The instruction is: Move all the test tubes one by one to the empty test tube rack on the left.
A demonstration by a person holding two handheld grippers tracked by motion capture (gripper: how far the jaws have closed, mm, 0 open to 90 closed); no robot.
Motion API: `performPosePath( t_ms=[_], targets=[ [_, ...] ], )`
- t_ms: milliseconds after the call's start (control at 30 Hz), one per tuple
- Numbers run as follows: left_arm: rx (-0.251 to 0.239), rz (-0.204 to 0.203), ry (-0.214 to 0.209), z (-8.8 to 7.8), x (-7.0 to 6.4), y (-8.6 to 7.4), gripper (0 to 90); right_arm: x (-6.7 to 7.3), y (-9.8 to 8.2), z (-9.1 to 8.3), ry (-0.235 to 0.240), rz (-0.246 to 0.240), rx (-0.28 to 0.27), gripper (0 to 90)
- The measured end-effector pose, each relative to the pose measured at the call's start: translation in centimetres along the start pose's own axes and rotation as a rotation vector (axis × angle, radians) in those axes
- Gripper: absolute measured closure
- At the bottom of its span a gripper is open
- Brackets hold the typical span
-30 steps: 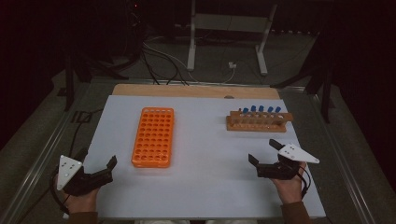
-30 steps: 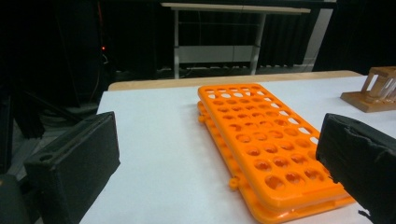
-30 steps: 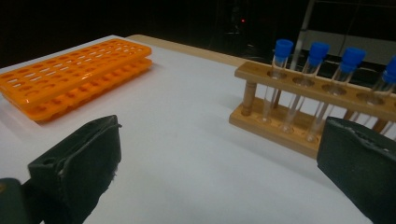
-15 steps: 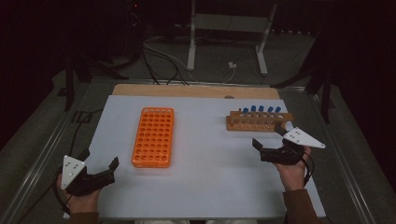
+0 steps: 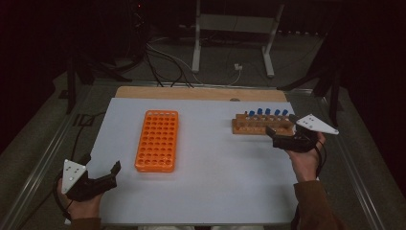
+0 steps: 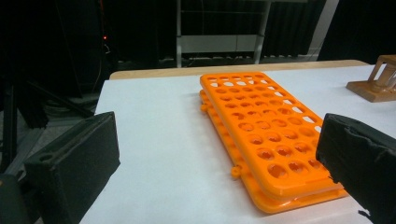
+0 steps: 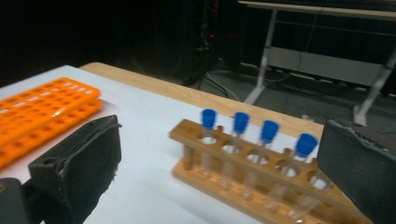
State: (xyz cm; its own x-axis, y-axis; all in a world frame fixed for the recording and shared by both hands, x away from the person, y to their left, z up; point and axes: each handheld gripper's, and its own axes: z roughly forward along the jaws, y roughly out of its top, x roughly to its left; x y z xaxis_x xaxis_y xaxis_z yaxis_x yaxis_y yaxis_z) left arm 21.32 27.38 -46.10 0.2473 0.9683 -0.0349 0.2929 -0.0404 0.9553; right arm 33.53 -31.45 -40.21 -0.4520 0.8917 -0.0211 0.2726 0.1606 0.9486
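wooden rack (image 5: 262, 125) with its blue-capped tubes (image 7: 270, 130) sits just ahead of our right gripper (image 5: 277, 137), near its jaw tips but not touching as far as we can see. in the right gripper view the jaws stand wide apart with nothing between them, and the rack shows in the gap, tubes upright in a row. our left gripper (image 5: 109, 175) is spread just as wide, also holding nothing, low over the near edge of the white worktop (image 5: 215, 182). the orange rack (image 6: 264, 135) lies flat ahead of it and a bit to its right, holes all bare from what we can see. both racks are well apart from each other.
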Motion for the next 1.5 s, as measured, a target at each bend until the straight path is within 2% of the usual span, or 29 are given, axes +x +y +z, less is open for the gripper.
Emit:
performPosePath(
  t_ms=[200,233,267,367,467,533,567,633,833,900,967,1000,1067,1133,1200,1233,1333,1500],
  targets=[
    [0.001,0.000,0.005,0.0,0.0,0.0,0.6,-2.0,0.2,1.0,-0.047,0.017,0.023,0.5],
    [0.001,-0.001,0.005,0.0,0.0,0.0,0.6,-2.0,0.2,1.0,-0.047,0.017,0.023,0.5],
    [0.001,-0.002,0.006,0.0,0.0,0.0,0.6,-2.6,0.1,1.2,-0.060,0.031,0.022,1.6],
    [0.001,-0.008,0.008,0.0,0.0,-0.1,0.6,-3.3,0.1,1.5,-0.071,0.044,0.028,2.4],
    [0.006,-0.006,0.005,0.1,0.0,-0.1,0.5,-4.5,-0.1,2.1,-0.091,0.063,0.038,6.2],
    [0.008,-0.006,0.003,0.2,0.0,-0.1,0.6,-4.8,-0.2,2.3,-0.093,0.070,0.037,6.9],
    [0.008,-0.005,0.002,0.2,0.0,-0.2,0.6,-5.4,-0.5,2.8,-0.096,0.091,0.050,9.2],
    [0.007,-0.006,0.001,0.2,0.0,-0.2,0.6,-5.6,-0.6,3.0,-0.095,0.099,0.055,11.3],
    [0.007,-0.014,0.001,0.2,0.1,-0.2,0.6,-7.1,-2.0,4.3,-0.117,0.154,0.086,22.1],
    [0.006,-0.017,0.000,0.2,0.1,-0.2,0.6,-7.6,-2.5,4.6,-0.125,0.182,0.095,27.7],
    [0.006,-0.017,0.000,0.2,0.2,-0.2,0.6,-8.1,-3.3,5.0,-0.140,0.204,0.106,37.6],
    [0.006,-0.017,0.000,0.2,0.2,-0.2,0.6,-8.1,-3.3,5.0,-0.140,0.204,0.106,37.6],
    [0.007,-0.016,-0.001,0.3,0.2,-0.3,0.6,-8.2,-3.7,5.3,-0.163,0.198,0.120,43.1],
    [0.007,-0.018,-0.002,0.3,0.2,-0.3,0.6,-8.2,-4.1,5.8,-0.173,0.192,0.143,53.5],
    [0.006,-0.018,-0.003,0.3,0.2,-0.3,0.6,-8.2,-4.3,6.1,-0.168,0.191,0.148,59.5],
    [0.005,-0.019,-0.003,0.3,0.2,-0.3,0.6,-8.2,-4.3,6.1,-0.168,0.191,0.148,59.5],
    [0.006,-0.023,-0.002,0.3,0.2,-0.3,0.6,-8.0,-4.5,6.7,-0.168,0.177,0.157,69.1],
    [0.004,-0.026,-0.003,0.2,0.3,-0.3,0.6,-7.7,-4.7,7.2,-0.169,0.158,0.172,75.2]
  ],
)
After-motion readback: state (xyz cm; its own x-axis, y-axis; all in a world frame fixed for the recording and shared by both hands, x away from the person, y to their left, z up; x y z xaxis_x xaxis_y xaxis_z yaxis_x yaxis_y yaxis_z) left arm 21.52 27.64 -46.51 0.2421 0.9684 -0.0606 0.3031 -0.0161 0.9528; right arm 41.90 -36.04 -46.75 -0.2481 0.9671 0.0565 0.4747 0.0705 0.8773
